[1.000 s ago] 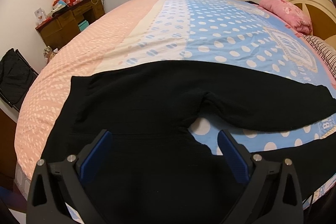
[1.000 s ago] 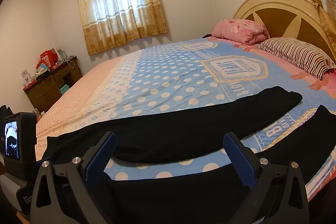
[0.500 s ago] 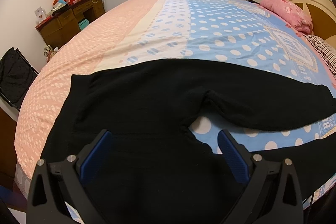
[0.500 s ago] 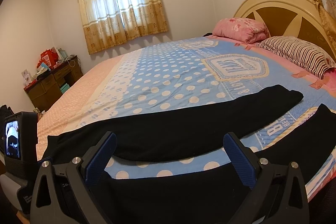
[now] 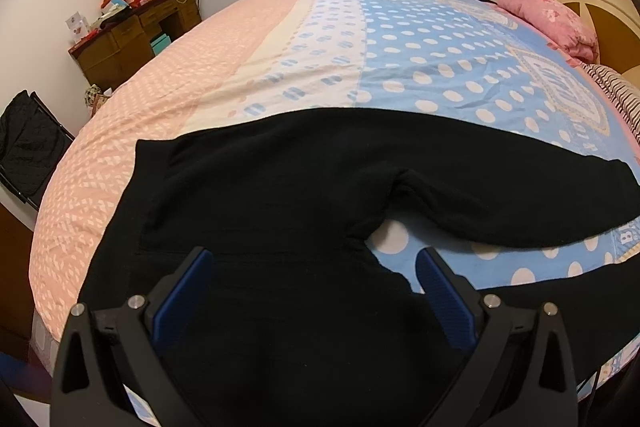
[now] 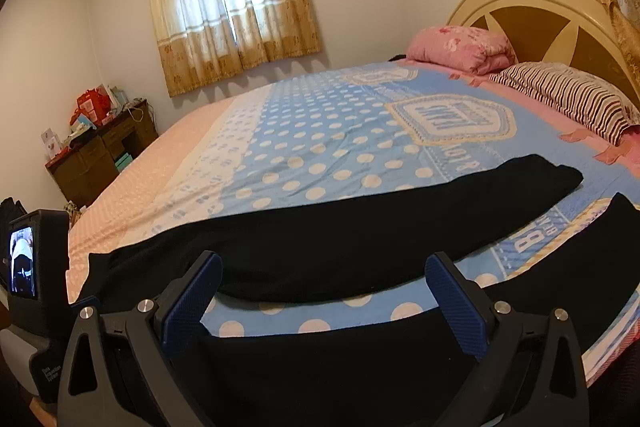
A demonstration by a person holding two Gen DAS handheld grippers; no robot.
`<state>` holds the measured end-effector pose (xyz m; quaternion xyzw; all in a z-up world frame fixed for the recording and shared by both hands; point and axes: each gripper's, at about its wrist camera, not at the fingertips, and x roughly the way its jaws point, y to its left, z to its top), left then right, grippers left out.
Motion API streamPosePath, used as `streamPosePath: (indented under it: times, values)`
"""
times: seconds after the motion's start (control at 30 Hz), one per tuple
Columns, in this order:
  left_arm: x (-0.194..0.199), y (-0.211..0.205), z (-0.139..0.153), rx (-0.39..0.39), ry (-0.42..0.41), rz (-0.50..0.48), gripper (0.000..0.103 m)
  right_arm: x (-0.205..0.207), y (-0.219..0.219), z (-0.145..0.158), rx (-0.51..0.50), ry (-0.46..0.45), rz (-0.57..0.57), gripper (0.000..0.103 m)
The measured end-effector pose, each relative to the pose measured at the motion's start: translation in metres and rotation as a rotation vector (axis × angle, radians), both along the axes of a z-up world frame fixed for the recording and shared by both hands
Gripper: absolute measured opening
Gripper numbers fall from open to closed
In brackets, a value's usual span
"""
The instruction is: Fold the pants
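Black pants [image 5: 260,195] lie spread flat on the bed, waistband to the left and both legs stretching right with a gap of bedspread between them. My left gripper [image 5: 314,259] is open and empty, hovering over the seat and crotch area. My right gripper [image 6: 322,263] is open and empty, above the near leg [image 6: 360,367], with the far leg [image 6: 360,239] lying across the view beyond it.
The bed [image 5: 360,47] has a pink and blue dotted cover. A pink pillow [image 6: 460,47] and a striped pillow [image 6: 568,99] lie by the headboard [image 6: 532,15]. A wooden desk [image 5: 132,39] with clutter stands at far left. A dark chair [image 5: 24,147] stands by the bed's left side.
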<state>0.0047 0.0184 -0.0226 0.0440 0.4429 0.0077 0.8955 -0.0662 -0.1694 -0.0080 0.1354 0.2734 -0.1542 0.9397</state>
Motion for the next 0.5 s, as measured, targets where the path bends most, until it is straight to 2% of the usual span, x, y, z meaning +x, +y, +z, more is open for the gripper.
streamPosePath:
  times: [0.27,0.4,0.5]
  values:
    - [0.01,0.008,-0.009,-0.004,0.027,0.014,0.103,0.017,-0.005,-0.003,-0.011,0.032,0.035,0.102]
    - [0.017,0.023,-0.014,-0.006,0.046,0.012,0.103,0.045,-0.011,-0.004,-0.005,0.065,0.132,0.102]
    - [0.027,0.049,-0.014,-0.025,0.056,0.068,0.103,0.085,-0.011,-0.005,-0.03,0.101,0.242,0.101]
